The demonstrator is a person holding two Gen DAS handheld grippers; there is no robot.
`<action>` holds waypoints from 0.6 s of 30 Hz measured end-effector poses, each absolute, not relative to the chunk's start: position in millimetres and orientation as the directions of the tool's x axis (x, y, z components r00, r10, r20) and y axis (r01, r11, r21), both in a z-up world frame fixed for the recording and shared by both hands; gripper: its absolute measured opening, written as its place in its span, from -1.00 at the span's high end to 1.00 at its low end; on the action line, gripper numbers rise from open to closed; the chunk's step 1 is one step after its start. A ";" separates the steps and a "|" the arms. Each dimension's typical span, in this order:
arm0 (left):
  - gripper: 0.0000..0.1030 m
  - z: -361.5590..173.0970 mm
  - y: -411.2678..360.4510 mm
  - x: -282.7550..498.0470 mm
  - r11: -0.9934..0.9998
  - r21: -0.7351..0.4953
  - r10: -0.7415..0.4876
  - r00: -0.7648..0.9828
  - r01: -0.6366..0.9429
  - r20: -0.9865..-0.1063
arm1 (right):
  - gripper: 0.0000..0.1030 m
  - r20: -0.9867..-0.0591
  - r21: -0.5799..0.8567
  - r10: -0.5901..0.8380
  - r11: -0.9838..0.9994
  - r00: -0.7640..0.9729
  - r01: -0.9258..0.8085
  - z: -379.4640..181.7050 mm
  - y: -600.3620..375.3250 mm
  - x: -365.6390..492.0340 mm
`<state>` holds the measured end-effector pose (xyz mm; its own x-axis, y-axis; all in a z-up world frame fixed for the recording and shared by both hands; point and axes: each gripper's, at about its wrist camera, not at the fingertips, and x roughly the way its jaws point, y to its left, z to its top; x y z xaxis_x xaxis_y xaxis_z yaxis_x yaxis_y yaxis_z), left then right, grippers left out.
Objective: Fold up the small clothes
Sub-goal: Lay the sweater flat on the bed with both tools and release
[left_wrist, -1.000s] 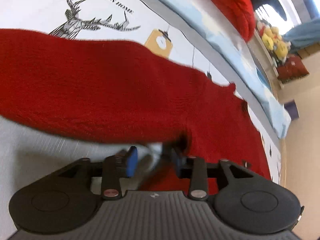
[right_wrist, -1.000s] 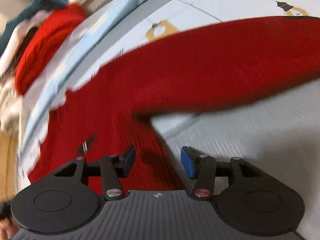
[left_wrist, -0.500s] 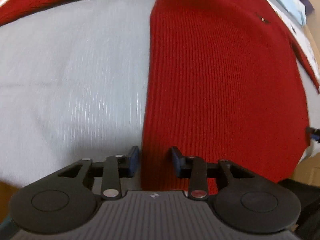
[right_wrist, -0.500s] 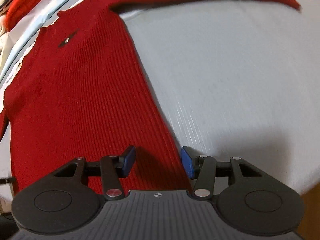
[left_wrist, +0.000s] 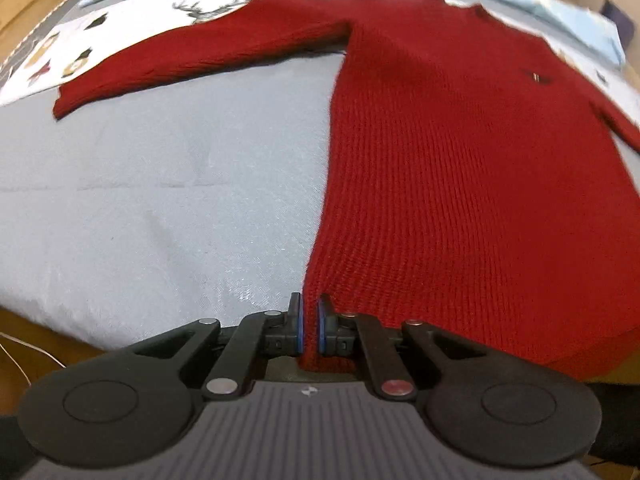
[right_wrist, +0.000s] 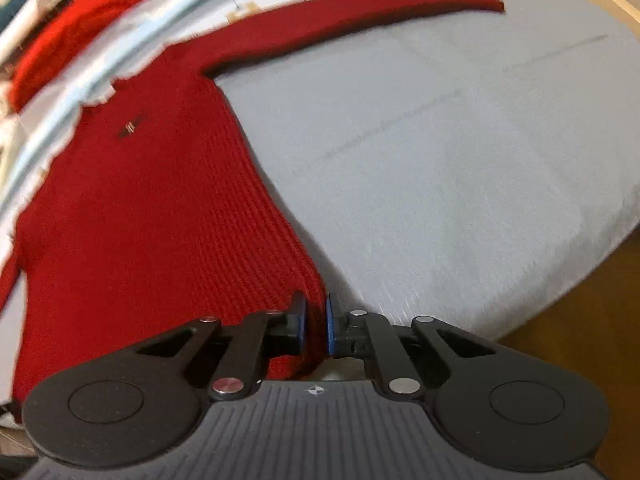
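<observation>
- A red knit sweater (left_wrist: pixel 460 184) lay flat, sleeves outspread, on a pale grey bedsheet (left_wrist: pixel 160 200).
- A printed white cloth (left_wrist: pixel 60 52) and a light-blue strip (right_wrist: pixel 52 92) bordered its far side.
- The left gripper (left_wrist: pixel 310 326) pinched the sweater's near hem corner; the right gripper (right_wrist: pixel 316 326) pinched the opposite one.

There is one dark red knit sweater (left_wrist: pixel 460 184) lying flat on one grey bed sheet (left_wrist: pixel 160 200). The sweater has two long sleeves: one (left_wrist: pixel 192 56) shows in the left wrist view and one (right_wrist: pixel 360 12) in the right wrist view. It has one small logo (left_wrist: pixel 538 76) on the chest. There are two grippers, the left gripper (left_wrist: pixel 309 328) and the right gripper (right_wrist: pixel 316 328). Each has two blue pads. One brighter red cloth (right_wrist: pixel 60 36) sits far back. One deer drawing (left_wrist: pixel 212 2) is on the printed cover.
</observation>
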<state>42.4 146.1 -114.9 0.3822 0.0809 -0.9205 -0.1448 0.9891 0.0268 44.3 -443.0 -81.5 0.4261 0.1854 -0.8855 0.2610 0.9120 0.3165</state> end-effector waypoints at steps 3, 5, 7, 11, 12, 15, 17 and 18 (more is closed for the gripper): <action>0.77 -105.2 138.3 32.6 0.985 0.091 0.149 0.453 -0.148 -0.879 | 0.43 -0.913 0.209 0.102 0.949 0.396 0.238 -88.9 -430.4 41.9; 0.75 -96.1 134.3 32.0 0.987 0.102 0.152 0.513 -0.125 -0.845 | 0.37 -0.880 0.182 0.056 0.957 0.472 0.226 -74.5 -426.6 40.7; 0.62 -95.6 130.3 33.4 0.995 0.028 0.074 0.527 -0.094 -0.846 | 0.27 -0.808 0.213 0.076 0.962 0.584 0.169 -55.4 -423.7 36.6; 0.22 -127.1 121.8 41.0 0.996 -0.059 -0.029 0.398 -0.065 -0.917 | -0.10 -0.801 0.268 0.200 0.963 0.564 0.039 -61.1 -401.4 40.2; 0.22 -132.8 121.2 43.3 0.998 -0.034 -0.009 0.371 -0.061 -0.929 | -0.10 -0.835 0.267 0.223 0.964 0.503 0.015 -72.0 -393.4 43.4; 0.18 -122.5 117.8 42.5 0.999 0.009 0.023 0.419 -0.035 -0.908 | -0.09 -0.899 0.140 0.149 0.989 0.411 -0.051 -91.9 -369.4 45.3; -0.01 -113.9 120.0 39.6 0.999 -0.017 0.003 0.461 -0.040 -0.888 | -0.10 -0.883 0.111 0.139 0.990 0.448 -0.088 -83.7 -361.1 44.7; -0.16 -114.2 119.9 41.0 0.999 -0.021 0.000 0.464 -0.042 -0.886 | -0.12 -0.872 0.115 0.147 0.989 0.468 -0.096 -78.7 -362.2 37.6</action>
